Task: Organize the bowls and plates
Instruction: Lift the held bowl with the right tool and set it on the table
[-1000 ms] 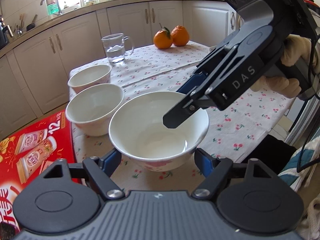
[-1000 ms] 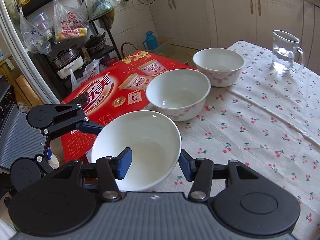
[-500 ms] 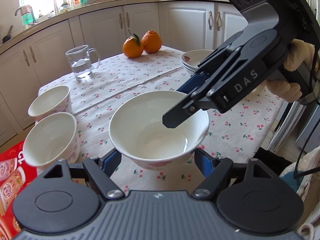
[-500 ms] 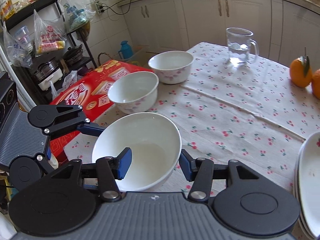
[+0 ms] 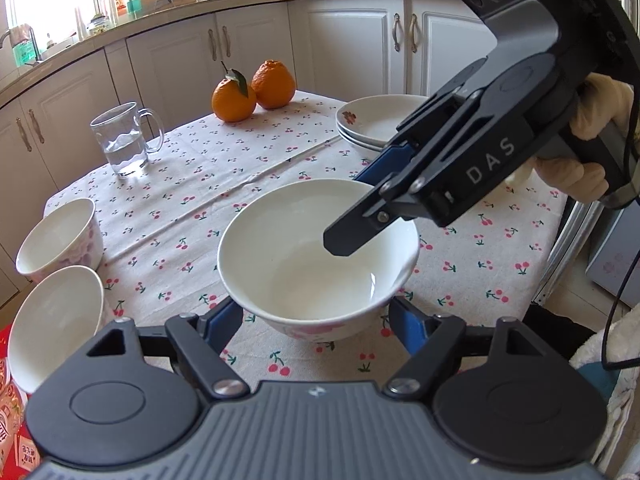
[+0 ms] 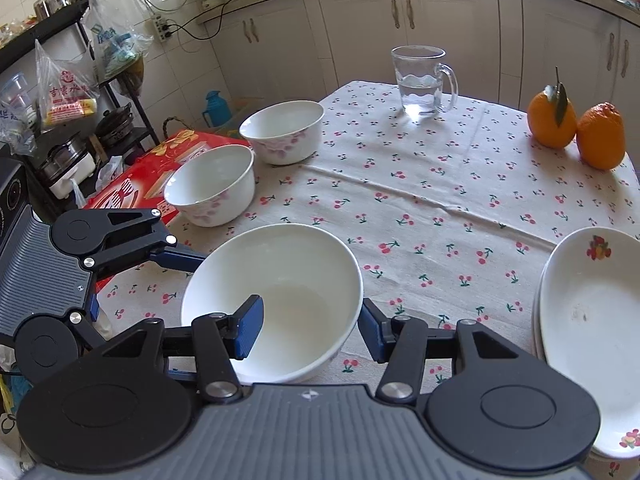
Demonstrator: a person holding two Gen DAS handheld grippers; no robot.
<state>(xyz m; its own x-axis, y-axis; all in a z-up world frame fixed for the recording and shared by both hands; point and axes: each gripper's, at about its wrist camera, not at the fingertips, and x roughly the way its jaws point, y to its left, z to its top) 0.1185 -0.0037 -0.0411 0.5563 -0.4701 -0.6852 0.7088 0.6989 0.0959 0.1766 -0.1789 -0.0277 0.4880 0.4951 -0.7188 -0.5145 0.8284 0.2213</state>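
Note:
A white bowl with pink flowers is held above the cherry-print tablecloth. My left gripper is shut on its near side, one finger on each flank. My right gripper is shut on its rim, one pad inside the bowl and the other outside. Two more matching bowls stand at the table's left edge, and show in the left wrist view. A stack of white plates sits at the right.
A glass mug of water and two oranges stand at the far side of the table. A red box lies below the table's left edge. Kitchen cabinets run behind.
Both grippers have carried the held bowl to the right, away from the two other bowls and toward the plate stack, which has come into view.

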